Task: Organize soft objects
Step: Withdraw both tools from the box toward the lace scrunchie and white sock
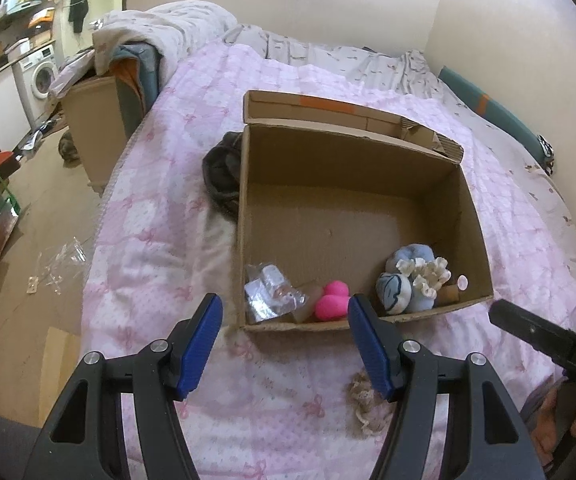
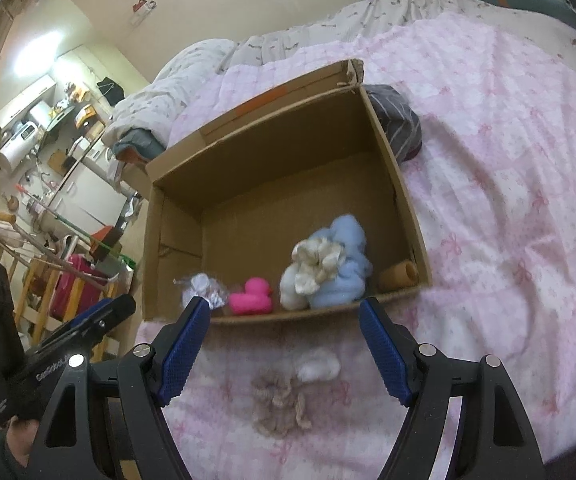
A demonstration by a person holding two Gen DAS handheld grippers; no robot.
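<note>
Pink bow-printed quilting covers the bed (image 1: 160, 240), where an open corrugated cardboard box (image 1: 367, 184) sits. Along its 6 o'clock wall lie a crinkly clear plastic packet (image 1: 268, 292), a glossy pink rubber duck (image 2: 250, 296) and fluffy blue socks (image 2: 339, 268) with cream frills. Outside, at 6 o'clock, a beige lace scrunchie (image 2: 280, 400) rests on the quilt. Left claw (image 1: 286, 344) and right claw (image 2: 284, 348) both hang open, empty.

Open-topped box (image 1: 467, 216), far half bare.
</note>
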